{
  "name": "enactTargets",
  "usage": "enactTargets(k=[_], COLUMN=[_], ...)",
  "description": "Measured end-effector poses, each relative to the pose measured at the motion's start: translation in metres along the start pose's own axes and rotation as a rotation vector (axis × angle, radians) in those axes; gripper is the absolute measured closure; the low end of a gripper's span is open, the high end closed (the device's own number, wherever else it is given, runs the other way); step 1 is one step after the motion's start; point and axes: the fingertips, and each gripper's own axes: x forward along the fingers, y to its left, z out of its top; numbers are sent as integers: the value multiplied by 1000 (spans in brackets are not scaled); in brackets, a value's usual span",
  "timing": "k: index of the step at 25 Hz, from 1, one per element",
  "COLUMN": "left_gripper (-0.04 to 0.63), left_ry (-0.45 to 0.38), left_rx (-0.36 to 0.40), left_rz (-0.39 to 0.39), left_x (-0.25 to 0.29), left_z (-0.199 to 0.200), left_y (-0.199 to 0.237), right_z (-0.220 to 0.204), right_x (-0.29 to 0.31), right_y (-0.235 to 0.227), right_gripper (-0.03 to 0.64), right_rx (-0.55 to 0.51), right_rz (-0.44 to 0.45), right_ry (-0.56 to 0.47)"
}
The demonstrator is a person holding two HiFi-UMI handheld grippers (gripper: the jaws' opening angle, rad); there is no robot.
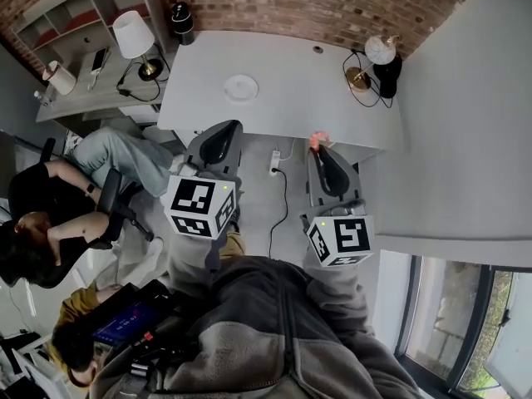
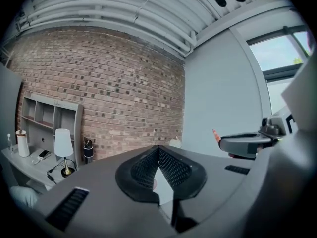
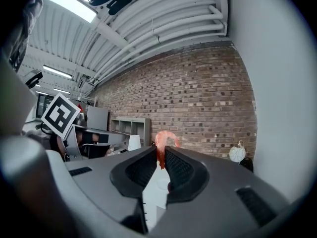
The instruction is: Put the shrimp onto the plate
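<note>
Your head view: soft, even daylight. White rectangular desk [image 1: 283,81] bright, near washed out; faint shadow under front edge. Heavy fisheye bend, dark corners in all three views. Your left gripper view: tall window [image 2: 285,53] blown out, red brick wall [image 2: 99,83] sharp. Your right gripper view: bright white ceiling strip [image 3: 69,1] glares; pink curled shrimp [image 3: 159,146] slightly soft; close grey foreground blurred.
</note>
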Motion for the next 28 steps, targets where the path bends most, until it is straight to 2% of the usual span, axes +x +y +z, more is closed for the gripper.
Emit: enactTargets(k=[5, 16, 23, 28], left_gripper=[591, 591, 591, 591], left_ry=[24, 61, 76, 93], left_rx=[30, 11, -15, -36], left_rz=[-8, -6, -20, -3], left_x=[40, 100, 128, 139], left_z=[7, 7, 5, -1], left_y=[40, 130, 152, 164], right_z=[1, 0, -6, -13], right_x=[64, 174, 204, 219], right_y=[2, 7, 1, -4], right_gripper=[568, 568, 568, 568], right_rx=[16, 49, 47, 57], right_rz=[19, 44, 41, 57], right_ry=[31, 65, 103, 128])
